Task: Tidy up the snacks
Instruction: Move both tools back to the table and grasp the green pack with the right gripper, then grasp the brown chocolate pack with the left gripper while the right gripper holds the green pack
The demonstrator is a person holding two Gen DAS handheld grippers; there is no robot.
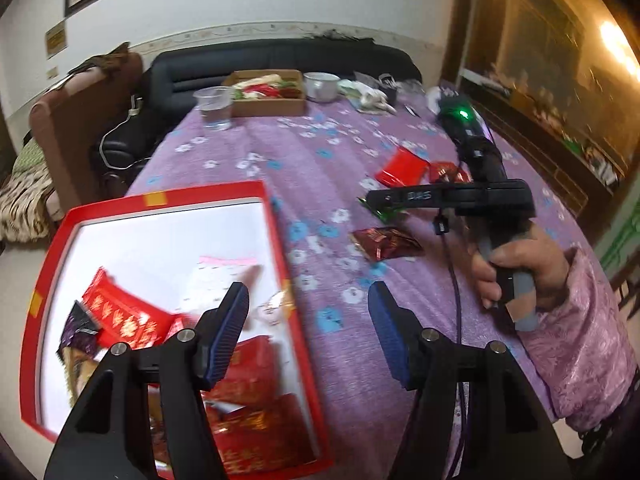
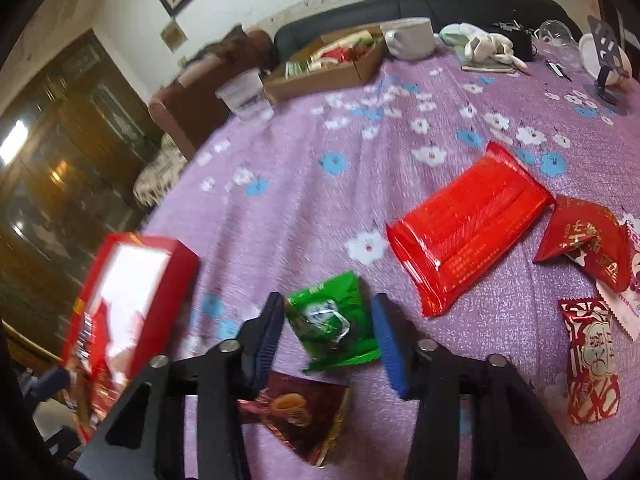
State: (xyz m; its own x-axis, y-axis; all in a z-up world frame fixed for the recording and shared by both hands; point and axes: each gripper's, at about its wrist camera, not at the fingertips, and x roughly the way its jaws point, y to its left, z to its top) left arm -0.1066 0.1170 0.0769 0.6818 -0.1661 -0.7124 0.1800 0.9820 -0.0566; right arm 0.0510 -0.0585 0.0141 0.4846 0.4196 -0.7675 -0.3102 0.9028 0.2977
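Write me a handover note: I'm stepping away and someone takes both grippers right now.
Left gripper: jaws open, empty, at the right edge of the red box.
Right gripper: jaws around the green packet; contact looks close but a firm grip is not certain.
Done: several red packets lie in the box.
Left on the tablecloth: green packet, large red packet, dark brown packet, smaller red ones at the right.
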